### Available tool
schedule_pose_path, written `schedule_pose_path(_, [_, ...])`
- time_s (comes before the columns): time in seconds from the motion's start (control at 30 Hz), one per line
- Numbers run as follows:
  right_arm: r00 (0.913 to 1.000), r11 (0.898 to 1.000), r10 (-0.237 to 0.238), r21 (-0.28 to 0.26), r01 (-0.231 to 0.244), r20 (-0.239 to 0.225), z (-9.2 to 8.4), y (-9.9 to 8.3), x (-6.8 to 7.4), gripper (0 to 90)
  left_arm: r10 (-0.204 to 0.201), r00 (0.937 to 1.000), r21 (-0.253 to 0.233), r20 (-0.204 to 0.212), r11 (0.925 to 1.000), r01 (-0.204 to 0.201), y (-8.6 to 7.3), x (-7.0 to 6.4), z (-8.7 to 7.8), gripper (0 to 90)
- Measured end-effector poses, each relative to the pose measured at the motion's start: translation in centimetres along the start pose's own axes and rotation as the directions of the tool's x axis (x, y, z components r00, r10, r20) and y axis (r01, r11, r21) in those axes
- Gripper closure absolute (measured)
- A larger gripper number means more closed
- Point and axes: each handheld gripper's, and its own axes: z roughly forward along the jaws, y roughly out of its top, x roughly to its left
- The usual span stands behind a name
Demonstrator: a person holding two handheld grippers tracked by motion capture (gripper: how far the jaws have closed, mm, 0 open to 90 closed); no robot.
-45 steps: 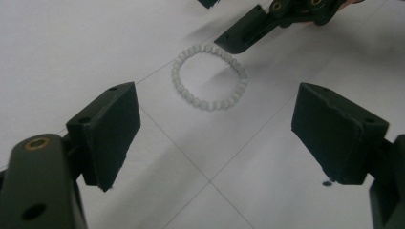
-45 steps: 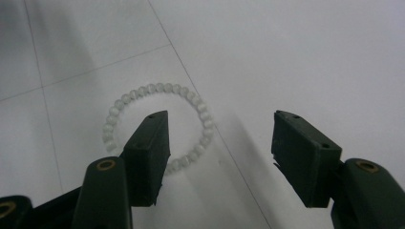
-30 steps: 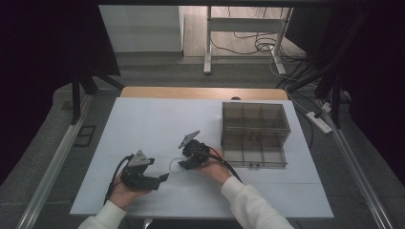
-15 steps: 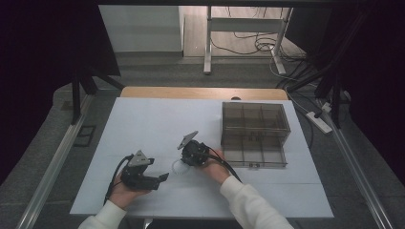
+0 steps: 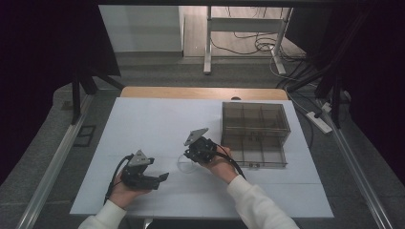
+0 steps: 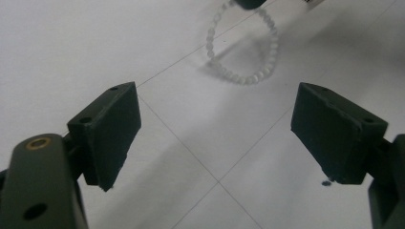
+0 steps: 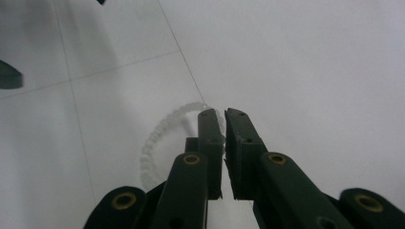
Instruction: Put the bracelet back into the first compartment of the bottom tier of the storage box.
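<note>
The bracelet (image 6: 243, 47) is a ring of small, round, milky white beads, half see-through, strung close in a single loop. In the left gripper view it stands up off the table (image 5: 157, 124) rather than lying flat: its top is caught at the upper edge of the picture by the right gripper's dark tip, and the loop hangs from there, slightly stretched, so its long axis runs from the pinch point down to the bottom beads, which reach the white surface or sit just above it; I cannot tell which. A soft shadow lies beside the loop.

In the right gripper view the bracelet (image 7: 165, 133) curves out to the left of the jaws as an arc, with its upper end running in between the two pads. The right gripper (image 7: 220, 117) has just been closing and now stands nearly shut, with only a thin gap, pinching the bead string at the tips.

From the high view the bracelet (image 5: 185, 164) shows as a faint pale ring on the table's near middle, just below the right gripper (image 5: 193, 151), between the two hands and left of the box (image 5: 255, 129).

The left gripper (image 6: 215, 124) holds its jaws wide apart with nothing between them, only bare table. It points at the bracelet from a short way off, near the table's front left (image 5: 162, 176).
</note>
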Motion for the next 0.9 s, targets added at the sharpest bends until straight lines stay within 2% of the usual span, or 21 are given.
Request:
schedule_pose_path(0.23, [0.9998,0.999,-0.009,-0.043,0.009,0.019,-1.6,0.2,-0.2,86.2,-0.003,1.0,0.0,-0.001,1.0,0.003,0.0,0.0,0.0,17.3])
schedule_pose_path(0.9, [0.9974,0.997,0.008,-0.083,-0.002,0.071,-5.2,-0.8,-1.3,86.2,-0.004,1.0,0.001,-0.003,1.0,0.004,0.0,0.0,0.0,17.3])
